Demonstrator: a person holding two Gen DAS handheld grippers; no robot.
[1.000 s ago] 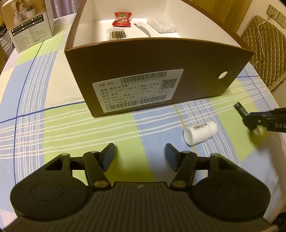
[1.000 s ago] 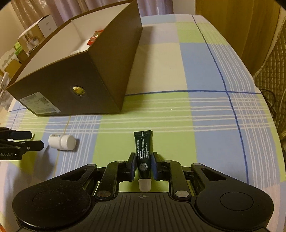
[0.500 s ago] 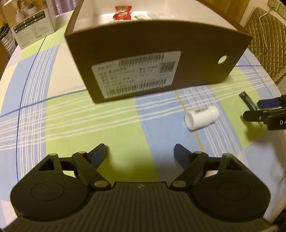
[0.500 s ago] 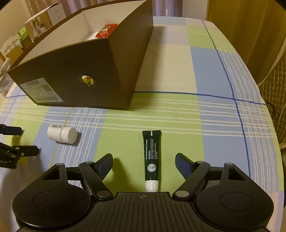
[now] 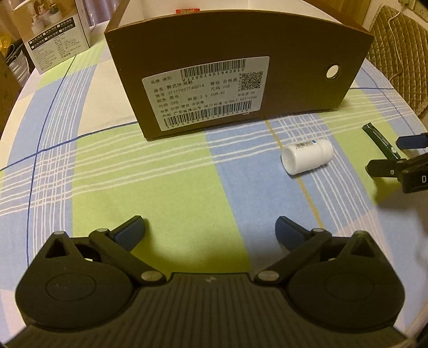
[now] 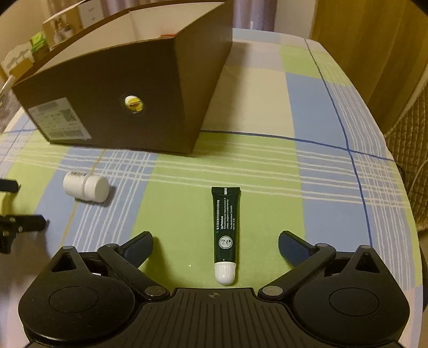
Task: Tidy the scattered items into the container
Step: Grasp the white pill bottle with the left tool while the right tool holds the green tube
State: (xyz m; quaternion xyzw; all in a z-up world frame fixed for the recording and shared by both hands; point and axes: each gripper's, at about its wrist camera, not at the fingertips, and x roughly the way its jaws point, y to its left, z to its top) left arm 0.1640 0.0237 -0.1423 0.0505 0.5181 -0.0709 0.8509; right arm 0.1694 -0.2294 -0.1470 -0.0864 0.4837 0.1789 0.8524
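A brown cardboard box (image 5: 240, 53) (image 6: 133, 80) stands open-topped on the checked tablecloth, with a red packet (image 5: 187, 10) just showing inside. A white pill bottle (image 5: 307, 156) (image 6: 85, 187) lies on its side in front of the box. My left gripper (image 5: 210, 224) hangs over bare cloth left of the bottle, jaws opening with nothing between them. A dark green tube (image 6: 225, 222) (image 5: 379, 139) with a white cap lies flat between the opening jaws of my right gripper (image 6: 215, 238); neither pad touches it.
A printed carton (image 5: 56, 34) stands at the table's far left, with more small boxes (image 6: 61, 24) behind the brown box. A quilted chair cushion (image 5: 396, 40) sits past the right table edge. Wooden panelling (image 6: 374, 40) rises at the far right.
Both pairs of jaws have spread wide. The right gripper let go of the green tube, which now lies loose on the cloth. Both cameras sank, so less of the box's inside shows.
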